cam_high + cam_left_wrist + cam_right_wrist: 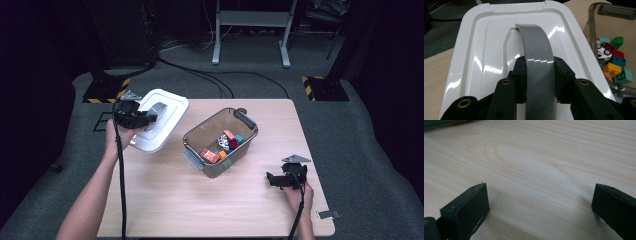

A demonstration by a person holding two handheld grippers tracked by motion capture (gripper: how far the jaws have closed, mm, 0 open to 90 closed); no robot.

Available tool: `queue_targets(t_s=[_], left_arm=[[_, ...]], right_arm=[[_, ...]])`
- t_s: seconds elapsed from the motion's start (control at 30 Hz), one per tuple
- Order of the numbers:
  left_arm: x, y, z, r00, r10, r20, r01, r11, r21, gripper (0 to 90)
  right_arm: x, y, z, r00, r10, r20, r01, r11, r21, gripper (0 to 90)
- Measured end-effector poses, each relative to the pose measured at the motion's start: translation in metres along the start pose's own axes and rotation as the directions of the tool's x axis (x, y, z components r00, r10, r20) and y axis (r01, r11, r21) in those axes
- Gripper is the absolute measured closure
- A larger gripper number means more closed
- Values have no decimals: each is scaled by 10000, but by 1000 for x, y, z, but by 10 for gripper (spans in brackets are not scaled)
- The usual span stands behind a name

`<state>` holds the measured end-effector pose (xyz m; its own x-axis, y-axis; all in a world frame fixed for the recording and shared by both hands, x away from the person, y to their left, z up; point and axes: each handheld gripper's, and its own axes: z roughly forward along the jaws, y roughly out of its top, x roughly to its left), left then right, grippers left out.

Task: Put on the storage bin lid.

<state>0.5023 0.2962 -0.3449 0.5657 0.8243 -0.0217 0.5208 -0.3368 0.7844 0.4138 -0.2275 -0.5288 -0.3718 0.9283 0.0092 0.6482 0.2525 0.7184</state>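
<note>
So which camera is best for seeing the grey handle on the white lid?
The left gripper view: the grey handle arches up close, clamped in the left tool. The high view has it small; the right gripper view faces bare table.

handle [539, 62]: near end hidden between jaws | lid [486, 57]: near edge cut off by frame | bin [599, 15]: cut off at right | bricks [222, 145]: too small to tell apart

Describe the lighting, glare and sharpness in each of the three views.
High view: table lit, surroundings near black. Left gripper view: bright glare streaks on the white lid and its grey handle, the toy bricks sharp. Right gripper view: wood grain soft, faint shadows beside the black fingers.
</note>
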Motion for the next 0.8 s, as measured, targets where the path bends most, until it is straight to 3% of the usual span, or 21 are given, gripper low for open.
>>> queue_targets(t_s=[0.23, 0.27, 0.43, 0.8], left_arm=[[-14, 13, 4, 9991, 336, 268, -337, 9994, 25, 671], [-16, 16, 4, 9981, 530, 307, -534, 9985, 130, 671], [-30, 25, 8, 9956, 777, 527, -786, 9968, 160, 671], [-63, 39, 23, 9875, 1136, 1092, -1158, 9932, 135, 671]], right_arm=[[0, 0, 0, 10000, 8, 1, -8, 10000, 1, 3], [0, 0, 0, 10000, 1, 0, -1, 10000, 3, 3], [0, 0, 0, 10000, 5, -1, -5, 10000, 3, 3], [0, 0, 0, 10000, 10, -2, -10, 10000, 2, 3]])
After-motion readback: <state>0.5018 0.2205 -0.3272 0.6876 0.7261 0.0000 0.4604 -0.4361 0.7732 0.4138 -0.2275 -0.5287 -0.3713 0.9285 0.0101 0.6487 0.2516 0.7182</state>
